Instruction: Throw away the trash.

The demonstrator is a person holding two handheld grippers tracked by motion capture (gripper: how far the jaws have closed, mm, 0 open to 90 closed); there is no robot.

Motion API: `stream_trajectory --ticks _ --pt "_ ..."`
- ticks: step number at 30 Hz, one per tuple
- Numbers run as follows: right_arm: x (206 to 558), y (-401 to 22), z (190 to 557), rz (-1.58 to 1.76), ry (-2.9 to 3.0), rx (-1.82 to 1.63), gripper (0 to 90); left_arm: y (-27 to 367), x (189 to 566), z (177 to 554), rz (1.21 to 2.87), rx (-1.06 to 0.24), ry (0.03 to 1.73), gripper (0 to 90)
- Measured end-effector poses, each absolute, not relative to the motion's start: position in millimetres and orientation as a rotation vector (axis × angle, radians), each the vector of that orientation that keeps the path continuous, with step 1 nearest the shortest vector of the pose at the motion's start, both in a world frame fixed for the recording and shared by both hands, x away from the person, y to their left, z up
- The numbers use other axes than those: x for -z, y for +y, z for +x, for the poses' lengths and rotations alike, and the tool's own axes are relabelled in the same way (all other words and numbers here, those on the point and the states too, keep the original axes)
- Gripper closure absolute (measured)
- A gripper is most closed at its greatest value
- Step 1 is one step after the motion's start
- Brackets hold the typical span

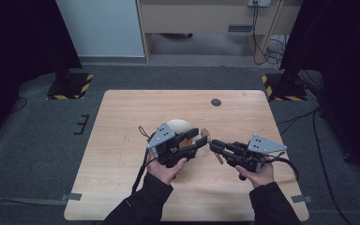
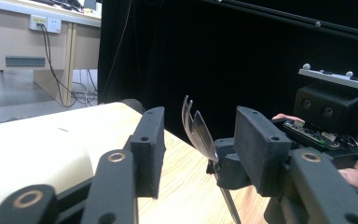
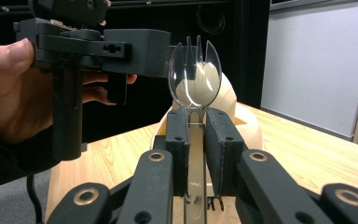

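- The right gripper pinches a clear plastic spork by its handle, jaws pressed tight against it, the tined head standing upright above them.
- The left gripper has its jaws spread, nothing between the pads; it sits just beside the spork head.
- A cream, rounded thing rests on the table, right behind the left gripper.
- Both grippers meet near the table's middle.

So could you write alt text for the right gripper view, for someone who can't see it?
Two black claw jaws clamp the handle of a clear plastic spork, holding it upright over a wooden table. Behind it sits a cream rounded object, and at the left a hand holds a second black claw.
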State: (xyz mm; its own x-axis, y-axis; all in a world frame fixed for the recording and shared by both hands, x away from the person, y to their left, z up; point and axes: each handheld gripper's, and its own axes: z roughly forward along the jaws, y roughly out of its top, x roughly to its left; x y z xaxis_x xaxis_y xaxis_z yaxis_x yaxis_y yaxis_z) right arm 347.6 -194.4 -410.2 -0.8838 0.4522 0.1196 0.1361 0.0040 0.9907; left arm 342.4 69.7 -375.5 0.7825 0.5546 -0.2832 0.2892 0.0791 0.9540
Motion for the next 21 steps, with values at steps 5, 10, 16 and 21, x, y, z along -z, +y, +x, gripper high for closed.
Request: stream_trajectory --ticks 5,10,16,21 --pt "410.6 -193.9 347.8 0.625 2.052 -1.968 79.9 63.3 377.8 344.1 1.527 -0.200 0.731 58.5" --pt "410.5 -194.1 347.7 0.621 2.056 -1.972 79.9 60.5 379.5 345.8 1.521 -0.167 0.758 64.8" --pt "410.3 -194.0 347.3 0.624 2.063 -1.979 82.7 60.7 377.9 345.0 1.517 -0.137 0.776 80.9" --pt "409.9 -194.3 346.8 0.620 2.065 -1.991 81.3 63.1 376.5 343.7 1.531 -0.159 0.758 85.9"
